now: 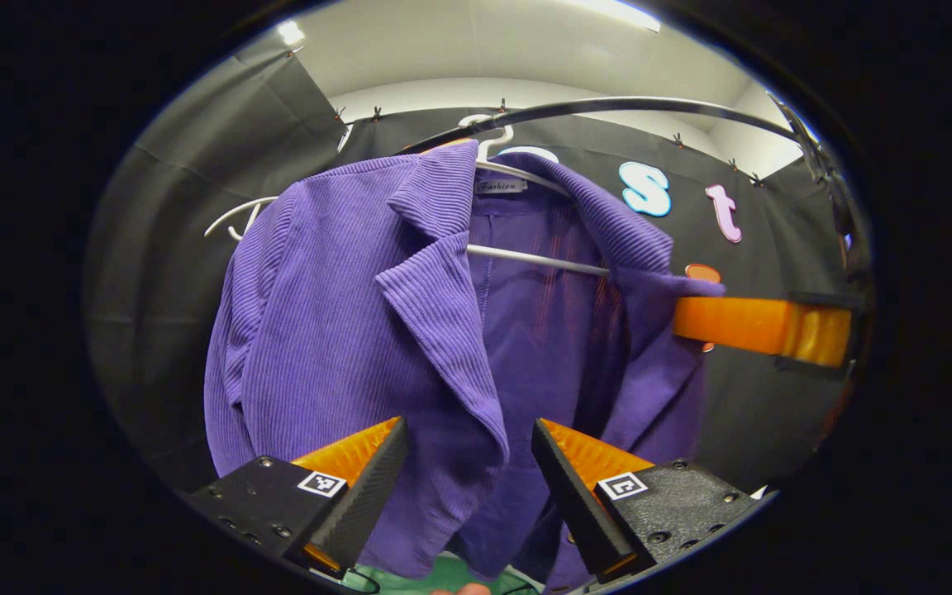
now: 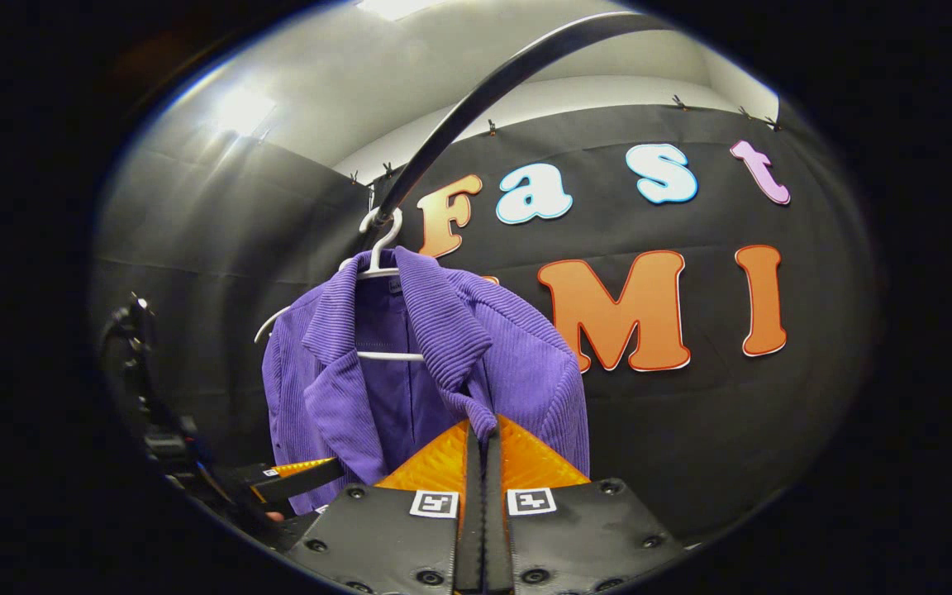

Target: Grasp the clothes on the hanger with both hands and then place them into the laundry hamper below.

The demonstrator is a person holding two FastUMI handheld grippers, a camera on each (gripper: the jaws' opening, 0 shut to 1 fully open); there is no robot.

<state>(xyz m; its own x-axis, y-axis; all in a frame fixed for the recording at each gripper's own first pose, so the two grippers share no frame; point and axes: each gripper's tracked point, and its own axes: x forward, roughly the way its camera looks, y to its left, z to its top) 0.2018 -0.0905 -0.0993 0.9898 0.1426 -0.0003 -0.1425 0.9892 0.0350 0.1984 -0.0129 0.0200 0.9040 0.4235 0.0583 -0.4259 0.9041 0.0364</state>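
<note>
One purple ribbed jacket [image 1: 335, 330], one white hanger [image 1: 538, 259], one dark curved rail [image 2: 476, 91], two hand-held grippers. Jacket draped on the hanger below the rail, long axis vertical, collar up, front open, lapels folded outward. Left hand-held gripper [image 1: 469, 446] spread wide, straddling the jacket's left lapel edge without pinching it. Right hand-held gripper [image 2: 483, 436] clamped on the tip of the other lapel, below the hanger.
</note>
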